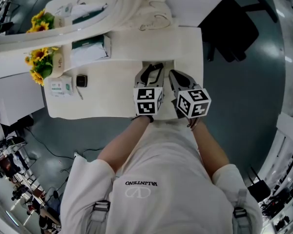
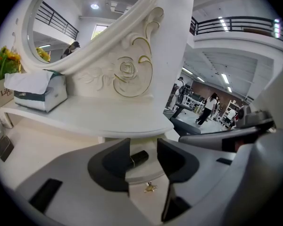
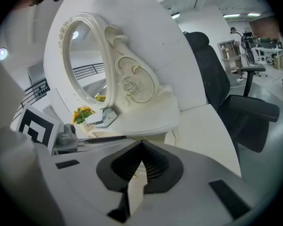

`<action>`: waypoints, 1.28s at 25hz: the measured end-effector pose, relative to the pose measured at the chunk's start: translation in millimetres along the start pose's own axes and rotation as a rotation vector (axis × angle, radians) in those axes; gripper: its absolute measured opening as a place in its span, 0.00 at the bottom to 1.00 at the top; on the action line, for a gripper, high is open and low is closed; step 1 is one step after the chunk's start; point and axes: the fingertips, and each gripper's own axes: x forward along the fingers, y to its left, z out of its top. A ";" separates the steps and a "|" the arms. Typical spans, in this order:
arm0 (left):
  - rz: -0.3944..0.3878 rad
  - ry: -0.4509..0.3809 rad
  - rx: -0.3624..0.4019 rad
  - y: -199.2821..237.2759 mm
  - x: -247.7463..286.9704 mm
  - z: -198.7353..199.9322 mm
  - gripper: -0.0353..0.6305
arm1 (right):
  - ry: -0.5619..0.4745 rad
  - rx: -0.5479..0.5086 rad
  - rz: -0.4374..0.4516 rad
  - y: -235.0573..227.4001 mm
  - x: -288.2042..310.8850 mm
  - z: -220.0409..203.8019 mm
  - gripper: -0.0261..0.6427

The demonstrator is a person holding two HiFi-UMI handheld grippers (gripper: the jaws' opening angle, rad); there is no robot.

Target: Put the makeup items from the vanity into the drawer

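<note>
In the head view, my left gripper (image 1: pixel 154 68) and right gripper (image 1: pixel 175 76) sat side by side at the middle of the smooth cream tabletop (image 1: pixel 107 99), both pointing under its raised shelf (image 1: pixel 127 43). To my left the surface lay mostly bare. A small dark square case (image 1: pixel 81 81) and a white carton (image 1: pixel 60 87) sat near the far edge, beside sunflowers (image 1: pixel 39 62). A tissue box (image 1: pixel 90 48) stood on the shelf. To my right the edge was near, with a black office chair (image 1: pixel 232 28) beyond it.

In the left gripper view, my fingers (image 2: pixel 114 163), matte dark and curved, stood moderately apart and pressed on nothing. Between them a glossy black tube (image 2: pixel 138 157), probably a lipstick, lay on its side in the white drawer (image 2: pixel 148 199), behind the front panel with its small gold knob (image 2: pixel 151 188). One end lay right by the left pad, though I could not tell if it touched. The shelf's rounded lip overhung the drawer closely. Above it rose the mirror frame (image 2: pixel 127 69), carved with a rose and scrolls.

In the right gripper view, my ribbed dark fingers (image 3: pixel 160 171) met at their tips with nothing between them. Flat, clear tabletop ran off to the right toward the padded chair.
</note>
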 end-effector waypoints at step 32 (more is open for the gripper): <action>0.068 -0.807 0.248 105.3 -324.9 234.4 0.06 | -0.706 -0.390 -0.094 133.1 -186.1 244.7 0.06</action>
